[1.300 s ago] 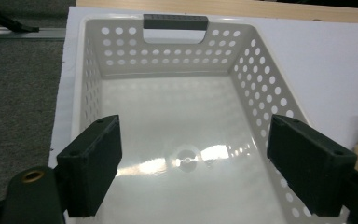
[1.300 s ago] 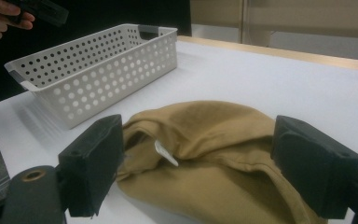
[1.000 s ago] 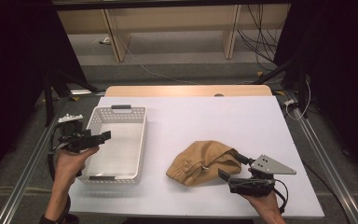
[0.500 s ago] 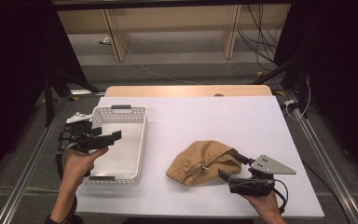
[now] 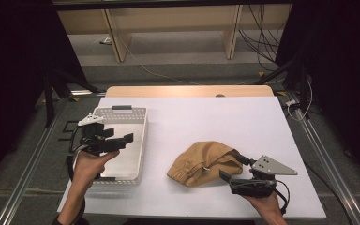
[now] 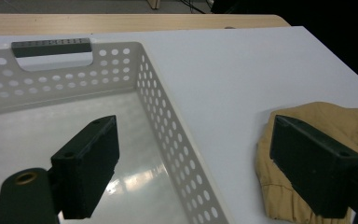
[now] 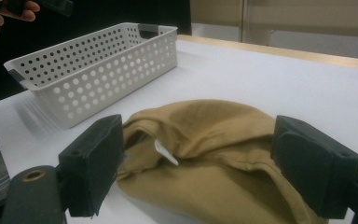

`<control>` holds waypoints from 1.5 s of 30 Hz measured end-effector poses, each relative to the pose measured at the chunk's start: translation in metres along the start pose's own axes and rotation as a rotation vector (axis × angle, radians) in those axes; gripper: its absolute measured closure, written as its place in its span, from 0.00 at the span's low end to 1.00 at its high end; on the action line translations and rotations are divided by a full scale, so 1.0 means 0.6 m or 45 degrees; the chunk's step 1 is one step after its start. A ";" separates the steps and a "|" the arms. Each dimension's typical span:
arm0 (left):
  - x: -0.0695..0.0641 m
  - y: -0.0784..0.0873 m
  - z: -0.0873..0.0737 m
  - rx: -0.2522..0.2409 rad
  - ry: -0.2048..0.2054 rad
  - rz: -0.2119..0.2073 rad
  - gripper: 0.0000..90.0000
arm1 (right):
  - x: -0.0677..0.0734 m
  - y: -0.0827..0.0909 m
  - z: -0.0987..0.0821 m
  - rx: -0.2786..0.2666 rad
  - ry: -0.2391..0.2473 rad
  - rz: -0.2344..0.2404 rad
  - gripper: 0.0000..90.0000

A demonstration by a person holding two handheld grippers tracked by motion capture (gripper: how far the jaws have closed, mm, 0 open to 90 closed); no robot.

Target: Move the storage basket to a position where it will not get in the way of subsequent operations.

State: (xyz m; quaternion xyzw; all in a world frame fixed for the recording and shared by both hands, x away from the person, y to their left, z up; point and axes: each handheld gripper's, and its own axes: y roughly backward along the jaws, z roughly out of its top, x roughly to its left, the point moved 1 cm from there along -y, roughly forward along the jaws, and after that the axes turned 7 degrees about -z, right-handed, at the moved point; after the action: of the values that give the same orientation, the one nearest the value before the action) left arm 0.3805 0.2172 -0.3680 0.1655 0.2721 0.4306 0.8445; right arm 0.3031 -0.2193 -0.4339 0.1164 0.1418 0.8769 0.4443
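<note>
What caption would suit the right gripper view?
Open right gripper poised at a crumpled tan garment, white perforated basket beyond.

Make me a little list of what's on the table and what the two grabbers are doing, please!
table: white top
basket: white with holes, at the left, nothing inside
cloth: tan, crumpled, at the right, outside the basket
left gripper: open, above the basket
right gripper: open, at the cloth's near edge, not closed on it

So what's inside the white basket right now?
The white basket looks empty: its glossy floor shows bare. The left gripper hovers over it, jaws open, and one jaw hides a patch of floor.
</note>
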 end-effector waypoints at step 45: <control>-0.116 -0.072 -0.037 0.086 -0.154 -0.197 0.17 | -0.003 0.000 -0.002 0.011 -0.002 0.011 0.20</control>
State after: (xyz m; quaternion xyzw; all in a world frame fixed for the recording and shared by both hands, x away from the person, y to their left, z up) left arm 0.3612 0.1364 -0.3856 0.1981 0.2470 0.3441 0.8839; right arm 0.3038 -0.2206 -0.4350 0.1197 0.1448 0.8781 0.4401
